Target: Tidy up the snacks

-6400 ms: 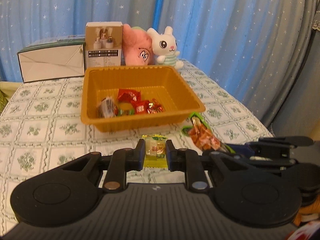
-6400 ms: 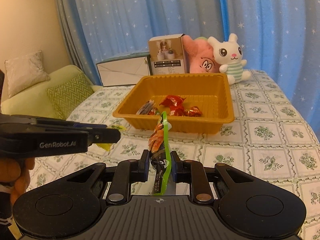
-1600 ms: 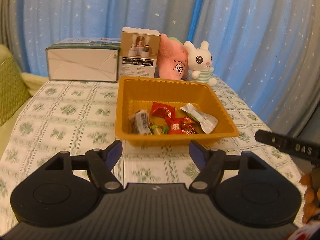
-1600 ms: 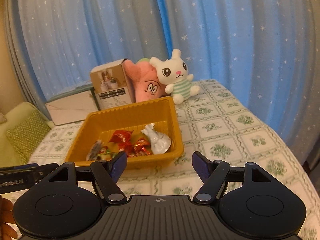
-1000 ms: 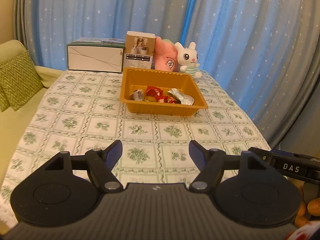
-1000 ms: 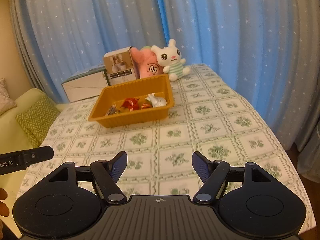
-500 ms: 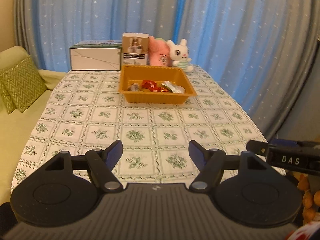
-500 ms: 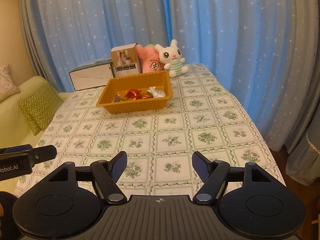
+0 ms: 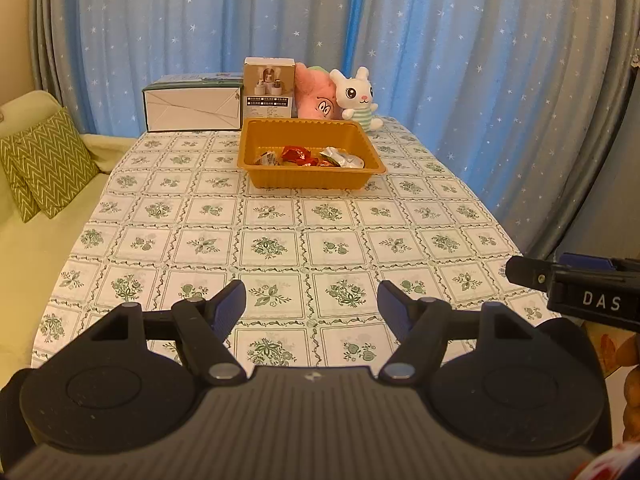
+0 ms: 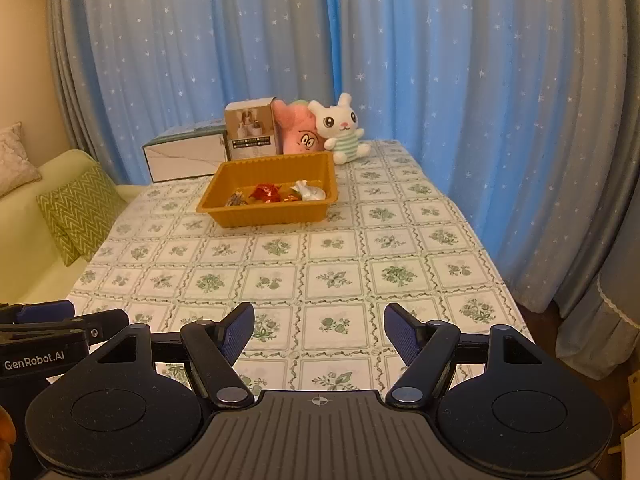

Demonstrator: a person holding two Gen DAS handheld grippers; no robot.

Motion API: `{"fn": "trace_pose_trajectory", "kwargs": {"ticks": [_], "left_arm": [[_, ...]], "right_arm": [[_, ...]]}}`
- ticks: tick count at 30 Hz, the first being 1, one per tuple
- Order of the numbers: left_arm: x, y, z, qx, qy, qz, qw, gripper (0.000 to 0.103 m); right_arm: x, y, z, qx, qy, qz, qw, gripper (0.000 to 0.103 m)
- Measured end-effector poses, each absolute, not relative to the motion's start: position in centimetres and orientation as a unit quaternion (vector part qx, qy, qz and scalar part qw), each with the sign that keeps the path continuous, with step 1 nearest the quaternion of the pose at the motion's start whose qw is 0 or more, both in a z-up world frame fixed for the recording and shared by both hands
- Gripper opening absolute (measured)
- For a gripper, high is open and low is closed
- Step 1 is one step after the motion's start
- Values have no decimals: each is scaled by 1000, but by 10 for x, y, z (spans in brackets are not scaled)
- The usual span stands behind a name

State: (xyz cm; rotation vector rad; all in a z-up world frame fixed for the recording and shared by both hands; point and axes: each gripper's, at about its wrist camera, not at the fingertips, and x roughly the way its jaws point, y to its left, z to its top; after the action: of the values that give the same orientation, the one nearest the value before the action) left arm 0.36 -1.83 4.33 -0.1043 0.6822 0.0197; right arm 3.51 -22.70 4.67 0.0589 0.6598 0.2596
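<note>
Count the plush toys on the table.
2: a pink plush behind the orange tray, and a white bunny plush touching its right side. A green one may hide behind the pink.

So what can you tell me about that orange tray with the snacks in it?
The orange tray is a shallow rectangular tub, plastic by its look, with ribbed sloping walls and a flat rim. It sits flat on the flowered tablecloth toward the far end, just in front of a small box and two plush toys. Inside lie wrapped snacks, red and silver among them. No gripper touches it.
</note>
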Motion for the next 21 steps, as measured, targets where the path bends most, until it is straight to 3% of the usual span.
{"fn": "trace_pose_trajectory", "kwargs": {"ticks": [21], "left_arm": [[0, -18, 46, -52, 332, 15, 942, 70]], "right_arm": [[30, -214, 49, 18, 326, 140, 935, 72]]}}
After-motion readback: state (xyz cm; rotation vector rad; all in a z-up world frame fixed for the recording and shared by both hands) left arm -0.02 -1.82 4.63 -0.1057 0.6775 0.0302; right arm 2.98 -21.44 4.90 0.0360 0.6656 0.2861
